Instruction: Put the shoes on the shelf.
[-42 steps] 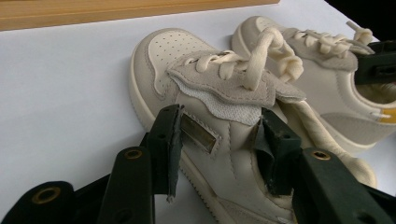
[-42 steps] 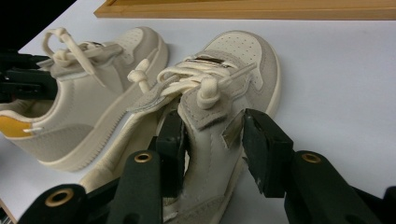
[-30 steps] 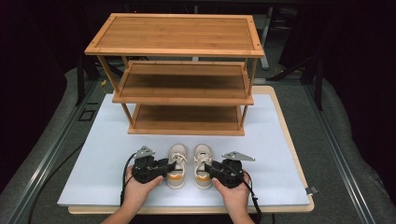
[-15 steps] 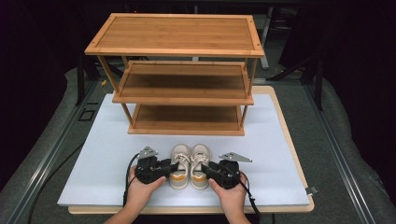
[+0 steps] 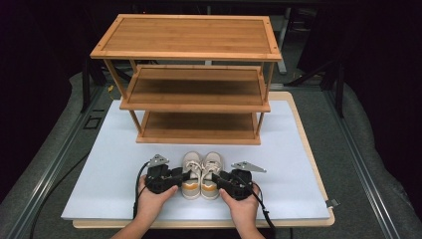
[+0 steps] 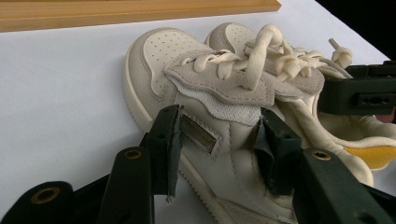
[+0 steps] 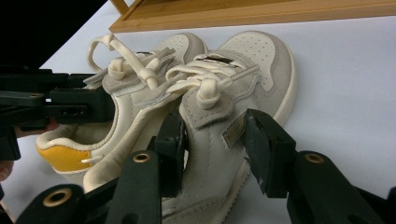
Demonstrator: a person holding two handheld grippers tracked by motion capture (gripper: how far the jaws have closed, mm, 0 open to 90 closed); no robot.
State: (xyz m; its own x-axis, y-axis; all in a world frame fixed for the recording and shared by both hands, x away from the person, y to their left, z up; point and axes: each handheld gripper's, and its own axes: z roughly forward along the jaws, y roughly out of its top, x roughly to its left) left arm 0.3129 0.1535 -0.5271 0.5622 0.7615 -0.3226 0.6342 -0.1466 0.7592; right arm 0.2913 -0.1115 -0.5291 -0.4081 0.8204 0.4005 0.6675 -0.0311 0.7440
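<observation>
high view: a pair of small cream shoes stands side by side at lower centre of the frame on the white table sheet point(image 5: 99, 164), toes toward the wooden three-tier rack point(image 5: 194, 89) in the upper half. the left shoe point(image 5: 191, 174) and the right shoe point(image 5: 211, 174) touch each other. the left gripper point(image 5: 180, 175) comes in from the lower left in a hand, the right gripper point(image 5: 220, 178) from the lower right in the other hand — each meets the outer side of its own shoe. a grey three-cornered plate sits on top of each gripper.

left gripper view: the left gripper point(image 6: 219, 140) has its two black jaws set over the mid part of the left shoe point(image 6: 187, 88), one jaw on the outer side wall at lower left, the other against the inner side by the tongue at lower right. the pads press on the upper; the jaws are clamped on this shoe. the right shoe point(image 6: 289, 60) lies behind it at upper right, with the other gripper's black jaw at the right edge. the rack's base runs along the top edge.

right gripper view: the right gripper point(image 7: 212, 140) straddles the right shoe point(image 7: 243, 79) at centre — one jaw between the two shoes, the other on the outer side, both bearing on the upper. the left shoe point(image 7: 116, 107), yellow at the heel, lies at left with the other gripper's jaw on it.
</observation>
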